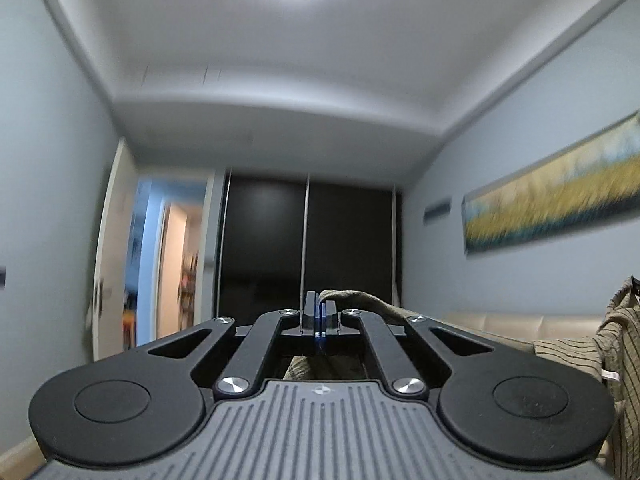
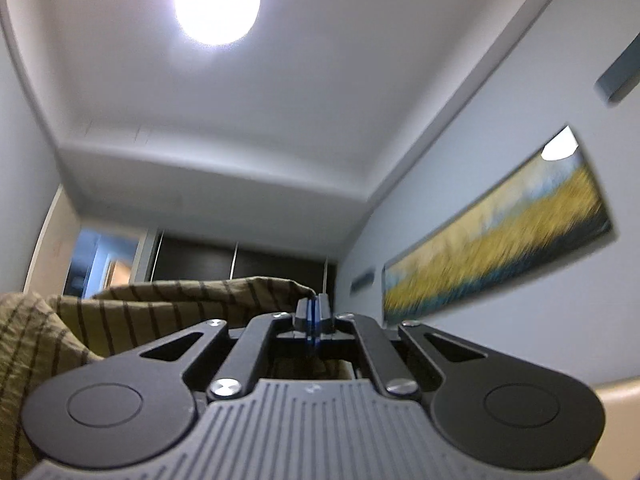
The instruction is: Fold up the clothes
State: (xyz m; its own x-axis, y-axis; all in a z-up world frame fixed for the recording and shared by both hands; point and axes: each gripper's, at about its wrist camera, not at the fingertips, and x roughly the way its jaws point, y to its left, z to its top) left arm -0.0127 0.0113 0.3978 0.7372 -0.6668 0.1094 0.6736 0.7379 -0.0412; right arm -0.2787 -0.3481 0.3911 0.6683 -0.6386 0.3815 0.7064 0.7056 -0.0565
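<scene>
Clearly the shirt (image 2: 168, 312), olive with dark stripes, is hanging in the air between both tools. In the right wrist view it is spreading from the tips toward 9 o'clock and bunching low at 8 o'clock; in the left wrist view a fold of it (image 1: 352, 298) is sitting at the tips while more cloth is draping at 3 to 4 o'clock by the frame edge.

The right hand-held gripper (image 2: 311, 310) is clenching an upper edge of the shirt, jaws pressed together with the cloth coming out toward 10 o'clock. The left hand-held gripper (image 1: 319, 312) is likewise pinching cloth, with no gap showing between its pads. Holding two points along one edge is probably meant to let the garment hang open and flat before a fold.

Both tools are tilting upward, so the cameras are taking in mostly ceiling, with a lamp (image 2: 216, 2) at 12 o'clock. Beyond the shirt a dark wardrobe (image 1: 308, 240) is standing straight ahead, an open door (image 1: 112, 240) at 9 o'clock, and a long painting (image 2: 496, 240) on the wall at 3 o'clock. A pale padded edge (image 1: 520, 322), perhaps a headboard, is running at 4 o'clock. Room overhead and ahead is looking free; the surface beneath is hidden.
</scene>
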